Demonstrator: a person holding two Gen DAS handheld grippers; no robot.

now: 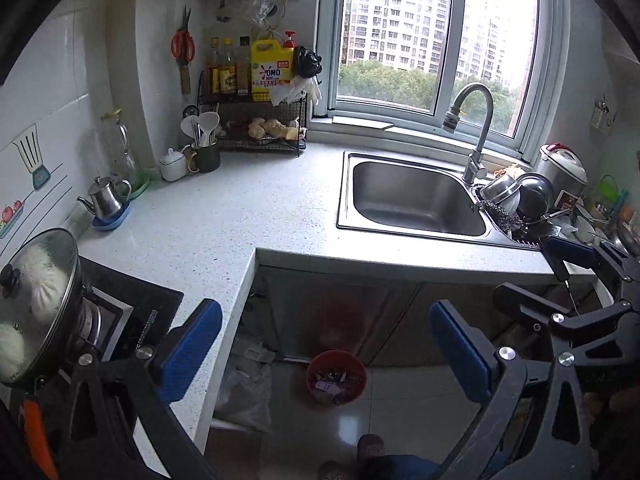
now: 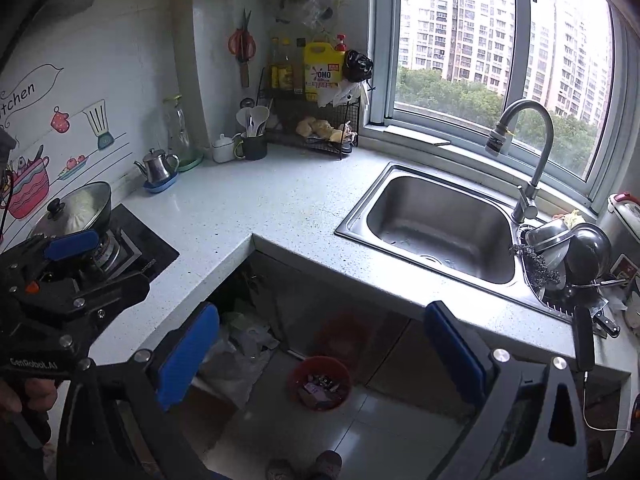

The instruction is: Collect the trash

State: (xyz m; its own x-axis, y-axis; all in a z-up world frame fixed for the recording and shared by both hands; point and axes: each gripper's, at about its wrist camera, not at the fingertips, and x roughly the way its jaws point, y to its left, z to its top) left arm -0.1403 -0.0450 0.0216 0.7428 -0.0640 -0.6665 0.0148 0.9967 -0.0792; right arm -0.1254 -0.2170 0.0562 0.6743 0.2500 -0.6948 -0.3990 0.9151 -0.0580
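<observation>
Left gripper [image 1: 326,354] and right gripper [image 2: 320,354] both hang spread and empty above the floor. Between their blue pads sits the red trash bin [image 2: 319,382], trash inside, below the speckled countertop [image 2: 256,204].

The tabletop [image 1: 248,208] is white with fine dark speckles. Both tools, left [image 1: 326,354] and right [image 2: 318,350], are black with blue pads [image 1: 192,348]. On the floor sits a red bin [image 1: 337,377]. The detergent jug [image 1: 271,65] is yellow, the scissors [image 1: 183,45] orange-handled, the sink [image 1: 416,200] plain silver steel.
</observation>
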